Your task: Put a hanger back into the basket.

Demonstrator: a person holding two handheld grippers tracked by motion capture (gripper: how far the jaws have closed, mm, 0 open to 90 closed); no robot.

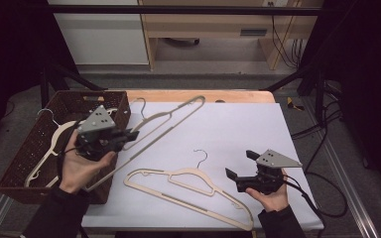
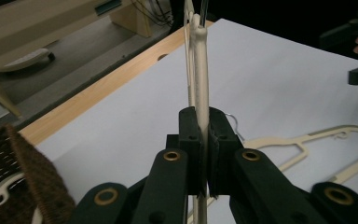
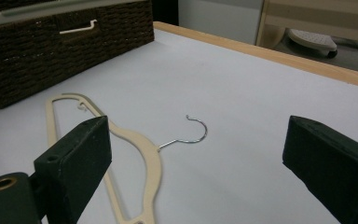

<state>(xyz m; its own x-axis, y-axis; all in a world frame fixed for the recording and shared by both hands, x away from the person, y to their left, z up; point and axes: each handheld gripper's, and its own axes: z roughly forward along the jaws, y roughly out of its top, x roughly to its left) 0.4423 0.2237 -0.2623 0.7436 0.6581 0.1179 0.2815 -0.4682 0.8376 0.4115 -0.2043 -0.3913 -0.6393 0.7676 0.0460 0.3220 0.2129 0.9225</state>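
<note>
My left gripper (image 1: 129, 135) is shut on a cream plastic hanger (image 1: 171, 121) that hangs tilted above the table, next to the basket. In the left gripper view the black jaws (image 2: 204, 126) pinch that hanger's thin bar (image 2: 200, 70) edge-on. A second cream hanger (image 1: 188, 186) with a metal hook lies flat on the white sheet near the front. My right gripper (image 1: 240, 166) stands open just right of it, with nothing between its jaws. In the right gripper view (image 3: 200, 149) the lying hanger (image 3: 144, 154) is ahead, below the left jaw.
A dark woven basket (image 1: 20, 163) sits at the table's left edge, with another cream hanger (image 1: 49, 144) inside. The white sheet (image 1: 228, 129) covers a wooden table (image 1: 203, 95). Cables trail off the right side.
</note>
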